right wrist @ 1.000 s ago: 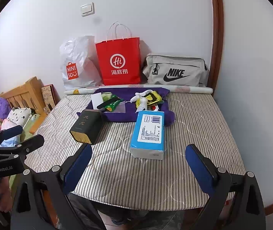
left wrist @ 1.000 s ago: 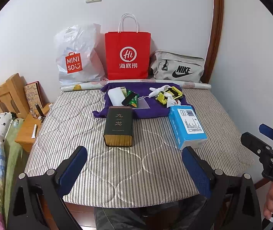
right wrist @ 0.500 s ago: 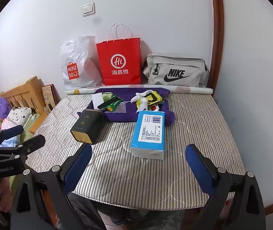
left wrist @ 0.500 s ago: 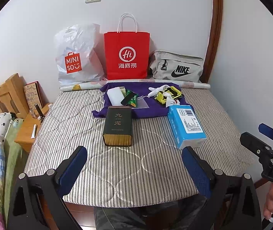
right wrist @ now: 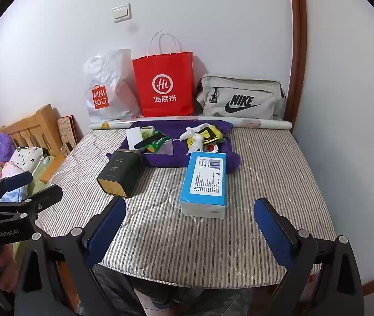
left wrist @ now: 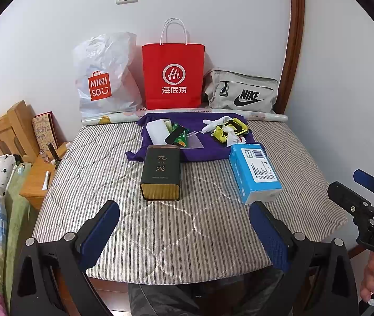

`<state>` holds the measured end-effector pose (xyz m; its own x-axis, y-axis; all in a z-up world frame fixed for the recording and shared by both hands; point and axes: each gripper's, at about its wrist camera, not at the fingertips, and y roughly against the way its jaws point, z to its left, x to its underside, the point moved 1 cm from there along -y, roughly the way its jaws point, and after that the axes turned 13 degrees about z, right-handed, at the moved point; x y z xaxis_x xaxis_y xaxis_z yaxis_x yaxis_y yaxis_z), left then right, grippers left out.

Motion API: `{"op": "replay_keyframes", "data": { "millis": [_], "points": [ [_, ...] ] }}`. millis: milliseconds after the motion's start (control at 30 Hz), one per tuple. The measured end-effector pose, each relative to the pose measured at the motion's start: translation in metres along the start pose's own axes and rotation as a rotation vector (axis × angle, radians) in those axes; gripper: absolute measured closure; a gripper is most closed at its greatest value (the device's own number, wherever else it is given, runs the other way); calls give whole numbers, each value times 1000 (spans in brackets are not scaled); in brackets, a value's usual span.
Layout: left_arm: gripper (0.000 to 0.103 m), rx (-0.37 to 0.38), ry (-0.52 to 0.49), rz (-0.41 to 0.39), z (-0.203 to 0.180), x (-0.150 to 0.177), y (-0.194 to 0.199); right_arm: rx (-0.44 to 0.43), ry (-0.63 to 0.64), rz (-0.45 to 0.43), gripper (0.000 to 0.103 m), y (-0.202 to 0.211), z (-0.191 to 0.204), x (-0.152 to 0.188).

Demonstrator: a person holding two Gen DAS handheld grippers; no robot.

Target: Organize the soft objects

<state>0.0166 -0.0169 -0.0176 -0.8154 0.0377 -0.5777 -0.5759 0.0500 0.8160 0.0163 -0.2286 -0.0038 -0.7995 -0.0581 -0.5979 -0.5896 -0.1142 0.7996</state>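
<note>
Hovering at mattress [left wrist: 192, 258] edge (fingers apart), right hand-held gripper [right wrist: 189, 230].

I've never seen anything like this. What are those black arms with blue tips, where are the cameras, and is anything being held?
No robot here: a person holds a two-finger clamp in each hand, each with a camera looking along its fingers. One picture is from the left gripper, the other from the right gripper. Both are open and hold nothing. On the striped mattress lie a dark tea tin, a blue tissue pack and a purple cloth strewn with small items. Against the wall stand a Miniso bag, a red paper bag and a Nike bag.
</note>
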Motion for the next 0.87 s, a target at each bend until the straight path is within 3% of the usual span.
{"op": "replay_keyframes", "data": {
  "millis": [867],
  "points": [
    [3, 3, -6, -14, -5, 1, -1, -1, 8, 2, 6, -4, 1, 2]
  ]
}}
